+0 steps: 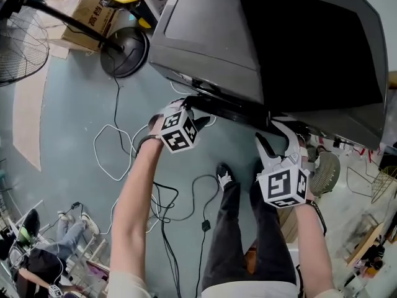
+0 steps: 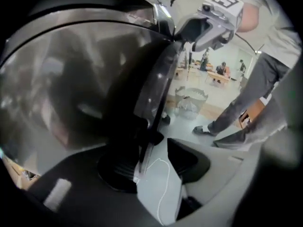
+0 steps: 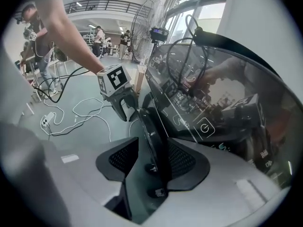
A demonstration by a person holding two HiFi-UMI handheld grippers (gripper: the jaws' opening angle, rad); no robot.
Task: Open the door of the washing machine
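As seen from the head camera, looking steeply down on the washing machine (image 1: pixel 211 42), with its dark door (image 1: pixel 310 42) lying on top and the front rim (image 1: pixel 229 107) turned toward the person. Finds the left gripper (image 1: pixel 193 107) at the rim's left stretch and the right gripper (image 1: pixel 282 132) further along to the right, well apart from each other, both angled down at that rim.

In the left gripper view, finds the fingers (image 2: pixel 120 167) standing apart, not pressed shut on anything. Places the rim between them, hard against the pad at the view's left and well clear of the pad at the right. Cannot tell whether rim and left pad truly touch. Shows floor (image 2: pixel 151 193) and a white cable (image 2: pixel 163 183) through the gap.

In the right gripper view, again finds the fingers (image 3: pixel 124 160) parted. Puts the rim between them too, close up to the pad at the view's right and apart from the one at the left. Shows the door's glossy face rising just right of the rim, with a control strip (image 3: pixel 204 126) bearing a power symbol, and the left gripper further along the same rim.

Beyond the machine, on the floor, a standing fan (image 1: pixel 22 42).
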